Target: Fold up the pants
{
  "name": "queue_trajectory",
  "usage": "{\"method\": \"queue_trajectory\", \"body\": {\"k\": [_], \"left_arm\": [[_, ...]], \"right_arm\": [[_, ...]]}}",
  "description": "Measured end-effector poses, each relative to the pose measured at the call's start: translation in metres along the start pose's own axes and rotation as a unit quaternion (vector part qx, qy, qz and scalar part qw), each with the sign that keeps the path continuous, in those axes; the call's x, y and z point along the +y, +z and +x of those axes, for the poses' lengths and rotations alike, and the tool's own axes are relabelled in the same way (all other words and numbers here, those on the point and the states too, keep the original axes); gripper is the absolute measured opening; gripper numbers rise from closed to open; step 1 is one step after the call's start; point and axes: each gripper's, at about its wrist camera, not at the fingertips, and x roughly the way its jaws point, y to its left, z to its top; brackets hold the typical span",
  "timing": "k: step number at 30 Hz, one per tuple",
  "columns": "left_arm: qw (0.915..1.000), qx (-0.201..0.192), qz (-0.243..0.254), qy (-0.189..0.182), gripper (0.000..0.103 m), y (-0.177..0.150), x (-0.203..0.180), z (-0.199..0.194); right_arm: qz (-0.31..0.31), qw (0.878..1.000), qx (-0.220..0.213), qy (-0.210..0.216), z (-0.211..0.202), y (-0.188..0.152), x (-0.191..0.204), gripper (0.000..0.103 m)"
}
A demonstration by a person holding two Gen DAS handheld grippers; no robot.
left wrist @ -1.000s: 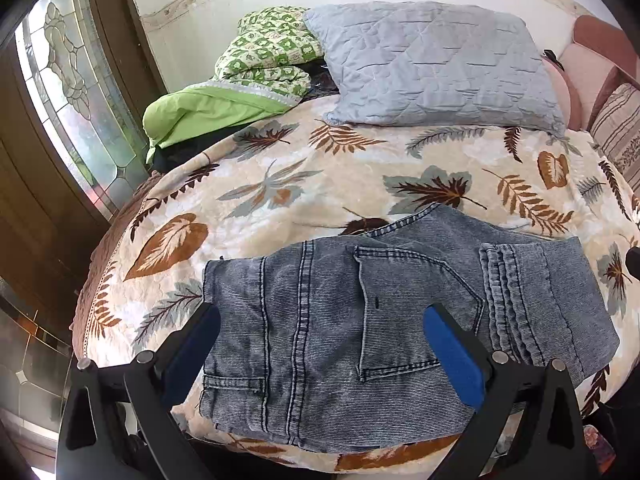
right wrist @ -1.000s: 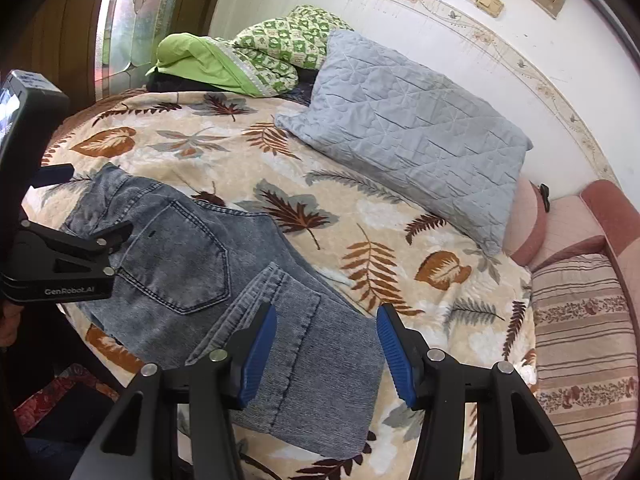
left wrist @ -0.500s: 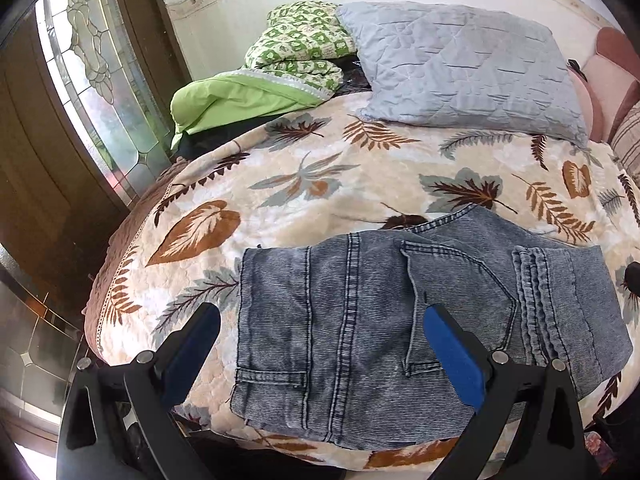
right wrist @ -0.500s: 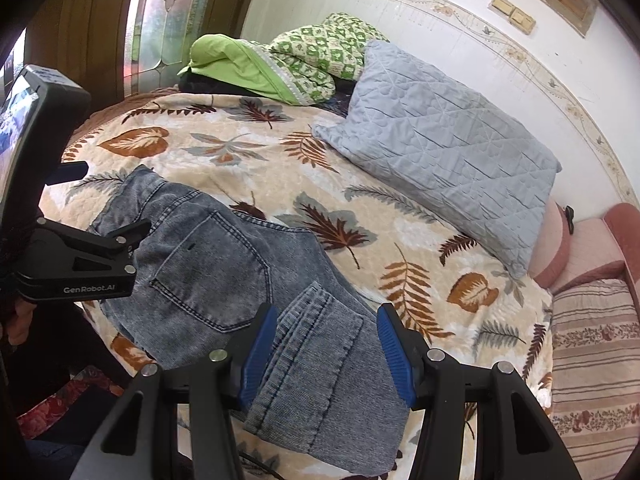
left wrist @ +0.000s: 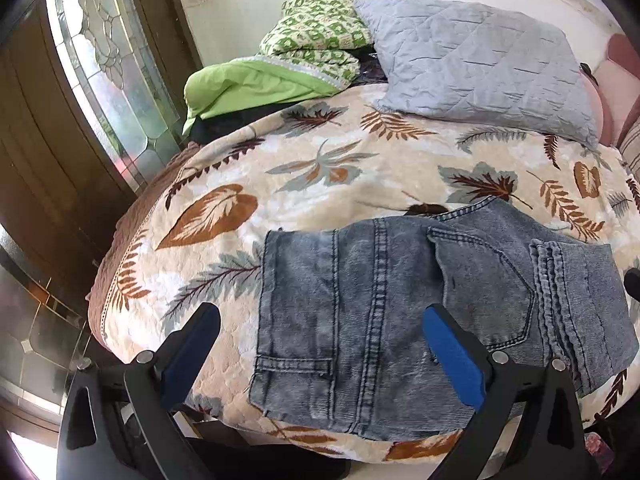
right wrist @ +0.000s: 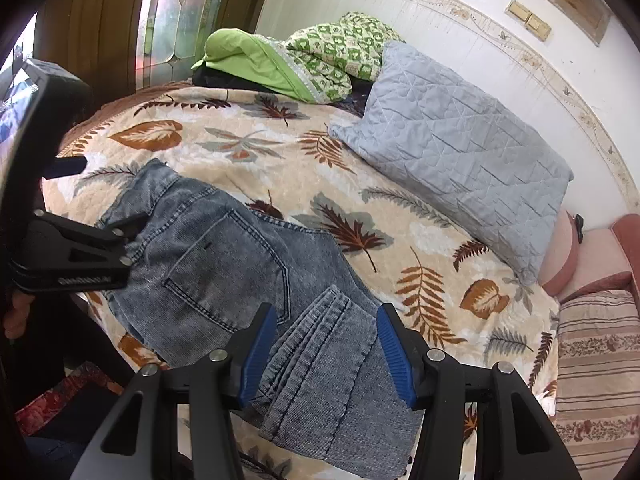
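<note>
Folded grey-blue jeans [left wrist: 380, 312] lie flat on the leaf-patterned bedspread [left wrist: 320, 168] near its front edge, back pocket up. My left gripper [left wrist: 320, 344] hovers open over the waistband end, nothing between its blue pads. In the right wrist view the jeans [right wrist: 224, 264] run from left to lower middle. My right gripper [right wrist: 326, 344] stands open above the stacked leg hems, its pads clear of the cloth. The left gripper [right wrist: 120, 240] shows at the left edge over the waistband, with a hand [right wrist: 16, 312] behind it.
A grey quilted pillow [right wrist: 452, 152] and a green bundled blanket [right wrist: 280, 60] lie at the far side of the bed. Pink and striped cushions [right wrist: 592, 320] sit at the right. A stained-glass window [left wrist: 104, 68] and dark wood panelling stand left of the bed.
Both grippers have drifted leftward along the bed's front edge, so the jeans sit further right in each view. The jeans have not moved and both grippers stay open.
</note>
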Motion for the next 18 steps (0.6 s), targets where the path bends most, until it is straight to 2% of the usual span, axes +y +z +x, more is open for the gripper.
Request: {"method": "queue_trajectory", "body": {"k": [4, 10, 13, 18], "left_arm": [[0.9991, 0.018, -0.028, 0.028, 0.102, -0.009, 0.033, 0.007], [0.9928, 0.050, -0.092, 0.059, 0.102, -0.028, 0.091, 0.011], [0.9909, 0.065, -0.106, 0.050, 0.102, -0.035, 0.102, 0.012], [0.9850, 0.107, -0.135, 0.000, 0.102, -0.041, 0.100, 0.024]], "right_arm": [[0.017, 0.999, 0.037, 0.008, 0.026, -0.018, -0.011, 0.056], [0.051, 0.992, 0.118, 0.011, 0.081, -0.065, -0.027, 0.056], [0.059, 0.988, 0.143, 0.019, 0.098, -0.085, -0.028, 0.056], [0.104, 0.982, 0.150, 0.050, 0.108, -0.100, -0.042, 0.063]]}}
